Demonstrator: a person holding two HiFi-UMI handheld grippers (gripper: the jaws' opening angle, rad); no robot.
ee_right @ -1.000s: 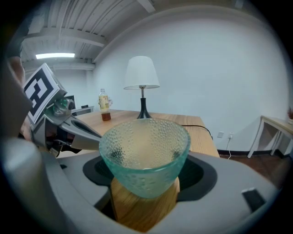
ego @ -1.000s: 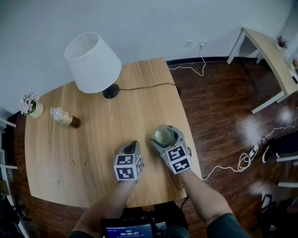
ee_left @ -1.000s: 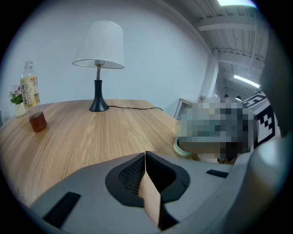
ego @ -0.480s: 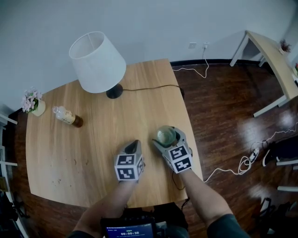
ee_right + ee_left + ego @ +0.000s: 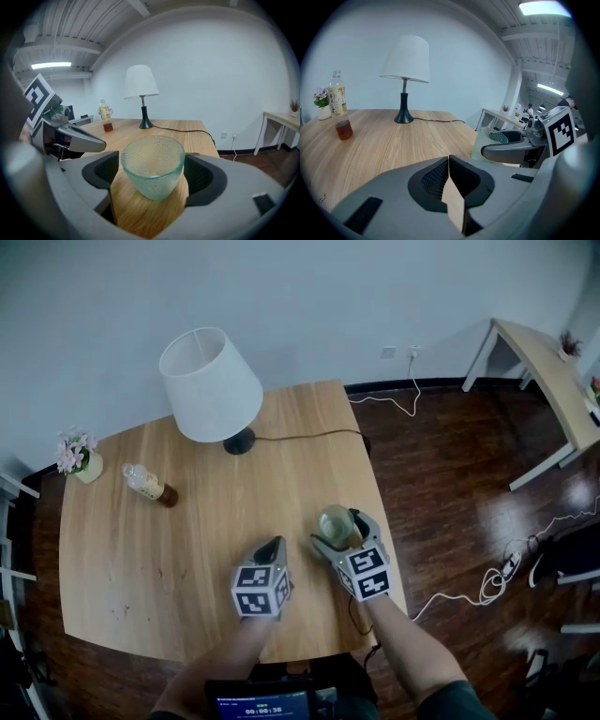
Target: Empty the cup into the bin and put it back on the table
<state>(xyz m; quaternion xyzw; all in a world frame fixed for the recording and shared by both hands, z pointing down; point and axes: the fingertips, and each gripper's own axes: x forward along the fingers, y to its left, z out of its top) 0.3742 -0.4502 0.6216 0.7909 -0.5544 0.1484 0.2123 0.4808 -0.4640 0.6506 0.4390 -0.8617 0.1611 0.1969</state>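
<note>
Cup (image 5: 152, 164) upright on the counter (image 5: 187, 540), near its right edge.
The right tool (image 5: 339, 529) has just been opening its jaws, which stand apart around the cup; the left tool (image 5: 449, 160) has its jaws together, empty.

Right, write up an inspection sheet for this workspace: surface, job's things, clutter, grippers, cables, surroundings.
Surface: wooden table, bare in the middle.
Job's things: glass cup upright on the table near its right edge; bin: nothing seen.
Clutter: lamp, bottle and flower pot at the far side.
Grippers: left gripper shut, empty; right gripper open, its jaws have just been opening, one either side of the cup, pads clear of it.
Cables: lamp cord across the table; white cables on the floor.
Surroundings: dark wood floor, second table, pale wall.
</note>
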